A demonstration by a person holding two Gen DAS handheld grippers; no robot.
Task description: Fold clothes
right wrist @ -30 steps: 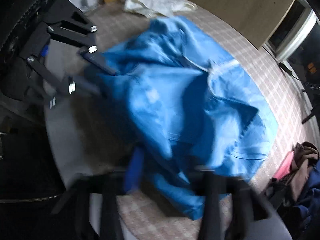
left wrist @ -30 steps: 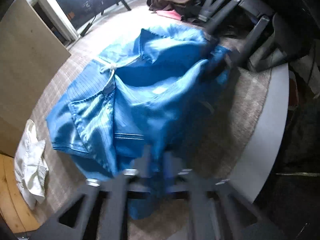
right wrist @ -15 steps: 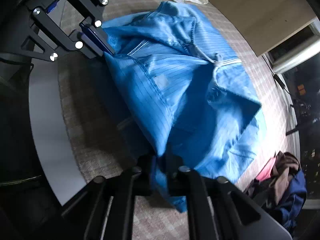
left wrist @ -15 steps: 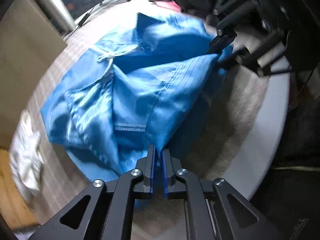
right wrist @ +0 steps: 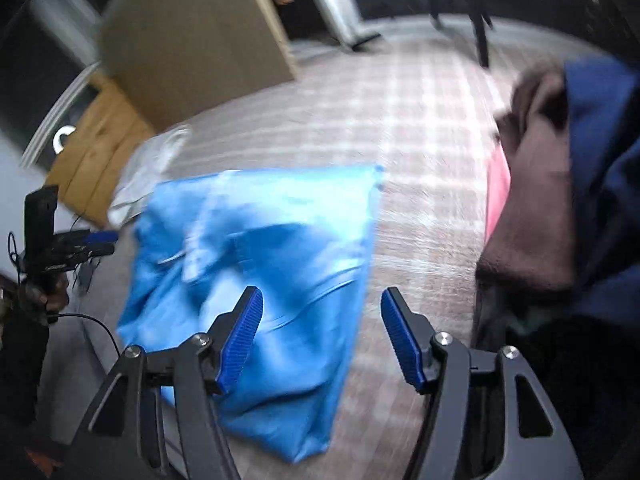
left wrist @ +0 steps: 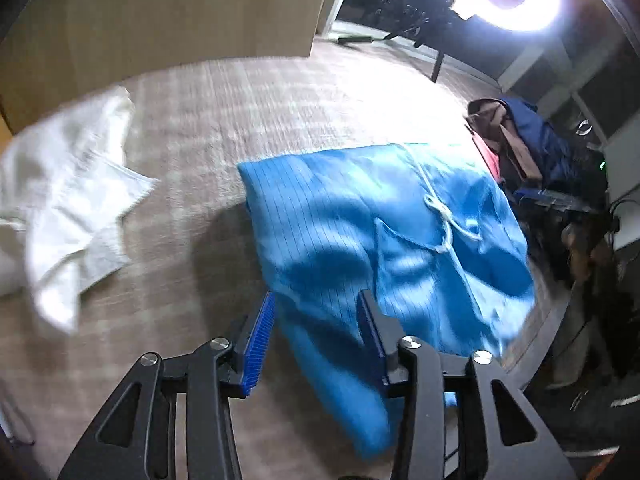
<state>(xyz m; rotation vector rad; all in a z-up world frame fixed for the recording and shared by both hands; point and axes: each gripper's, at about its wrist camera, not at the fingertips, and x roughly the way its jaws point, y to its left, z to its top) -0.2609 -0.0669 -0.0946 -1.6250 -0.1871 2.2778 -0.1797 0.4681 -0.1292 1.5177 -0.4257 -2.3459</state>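
1. Left wrist view: the left claw [left wrist: 316, 336] is spread wide, pinching nothing, above the near edge of the blue garment [left wrist: 360, 240]. The garment lies folded over on the checked counter [left wrist: 280, 92], its white drawstring [left wrist: 440, 216] on top. A white cloth [left wrist: 68, 200] lies well apart, and a pile of dark clothes [left wrist: 516, 136] sits beside the garment.
2. Right wrist view: the right claw [right wrist: 322, 336] is also spread and empty, over the garment's [right wrist: 260, 260] edge. The dark pile [right wrist: 560, 184] is close by.
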